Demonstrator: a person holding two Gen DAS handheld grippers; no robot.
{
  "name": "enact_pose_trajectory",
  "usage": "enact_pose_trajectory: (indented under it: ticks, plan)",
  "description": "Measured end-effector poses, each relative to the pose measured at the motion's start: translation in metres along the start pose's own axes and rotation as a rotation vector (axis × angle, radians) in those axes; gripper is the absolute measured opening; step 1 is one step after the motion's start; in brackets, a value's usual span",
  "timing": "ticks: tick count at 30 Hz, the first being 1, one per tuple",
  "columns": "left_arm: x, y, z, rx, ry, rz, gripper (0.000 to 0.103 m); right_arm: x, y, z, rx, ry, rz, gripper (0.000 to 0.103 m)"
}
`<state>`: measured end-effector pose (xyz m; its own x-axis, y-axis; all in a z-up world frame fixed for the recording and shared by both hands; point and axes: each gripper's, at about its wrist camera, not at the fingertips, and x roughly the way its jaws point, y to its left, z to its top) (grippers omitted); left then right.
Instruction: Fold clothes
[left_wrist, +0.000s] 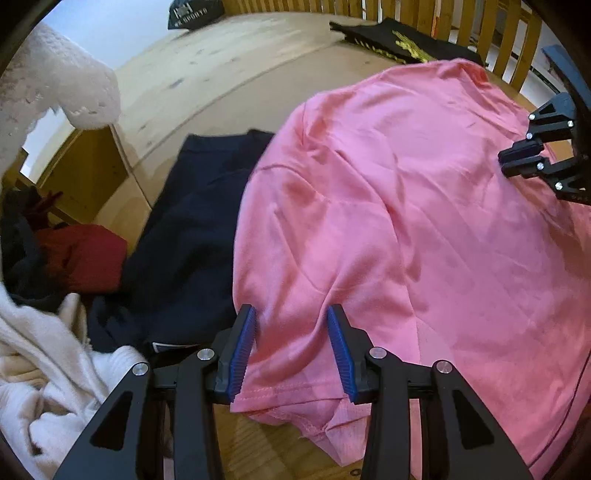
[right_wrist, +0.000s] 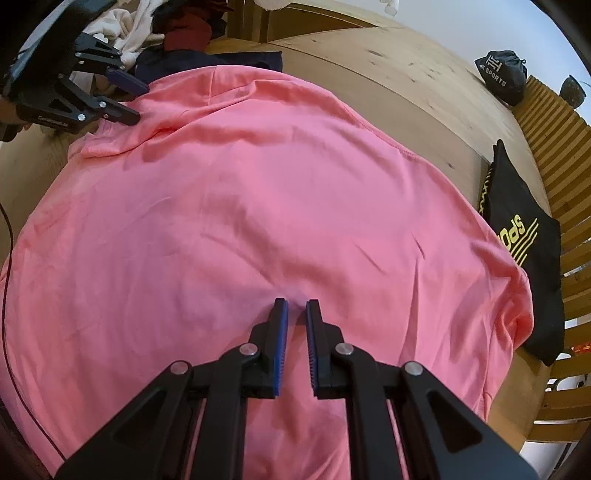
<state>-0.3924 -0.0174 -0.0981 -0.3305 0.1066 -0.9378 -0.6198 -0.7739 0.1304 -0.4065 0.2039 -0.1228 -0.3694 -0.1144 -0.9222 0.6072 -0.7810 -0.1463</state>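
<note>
A pink T-shirt lies spread on the wooden table; it fills the right wrist view. My left gripper is open, its blue pads on either side of the shirt's near hem corner, not closed on it. My right gripper hovers over the middle of the shirt with its jaws a narrow gap apart, holding nothing. The right gripper also shows in the left wrist view at the right edge, and the left gripper in the right wrist view at the shirt's far left corner.
A dark navy garment lies left of the pink shirt, beside a red garment and white fleecy cloth. A folded black shirt with yellow print lies by the slatted wooden rail. A black sports bag sits far back.
</note>
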Motion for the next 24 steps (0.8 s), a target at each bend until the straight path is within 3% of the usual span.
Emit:
enact_pose_trajectory:
  ticks: [11, 15, 18, 24]
  plan:
    - [0.002, 0.021, 0.000, -0.108, 0.002, -0.088, 0.038, -0.001, -0.005, -0.001, 0.023, -0.004, 0.016, 0.018]
    - [-0.004, 0.029, -0.004, -0.139, -0.041, -0.109, 0.040, -0.002, -0.001, -0.002, 0.013, -0.008, 0.001, 0.019]
    - [-0.009, 0.029, -0.004, -0.131, -0.064, -0.075, 0.051, -0.003, 0.000, -0.003, 0.011, -0.010, -0.003, 0.019]
    - [-0.017, 0.025, -0.004, -0.118, -0.074, -0.014, 0.050, -0.004, 0.003, -0.004, 0.001, -0.014, -0.017, 0.019]
